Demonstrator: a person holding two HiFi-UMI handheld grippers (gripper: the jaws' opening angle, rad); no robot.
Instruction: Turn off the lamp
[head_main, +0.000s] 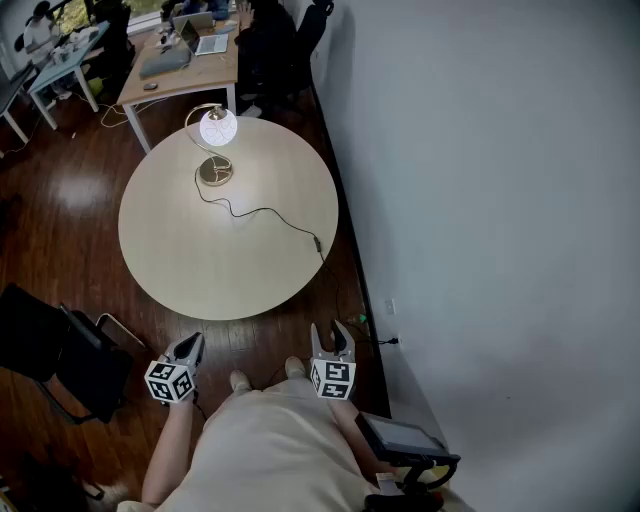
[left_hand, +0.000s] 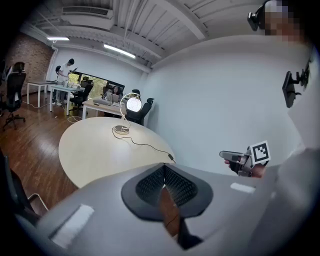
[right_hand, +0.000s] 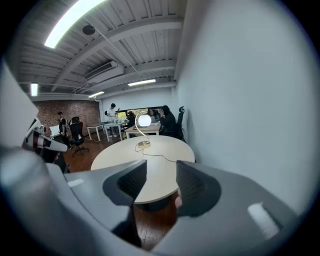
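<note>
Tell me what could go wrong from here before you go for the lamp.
1. The lit lamp stands at the far side of the round table, while the left gripper and right gripper are short of its near edge. A long reach could knock the slim lamp over.
2. Its cord snakes loose across the tabletop to the right edge. A gripper passing over might snag it and drag the lamp.
</note>
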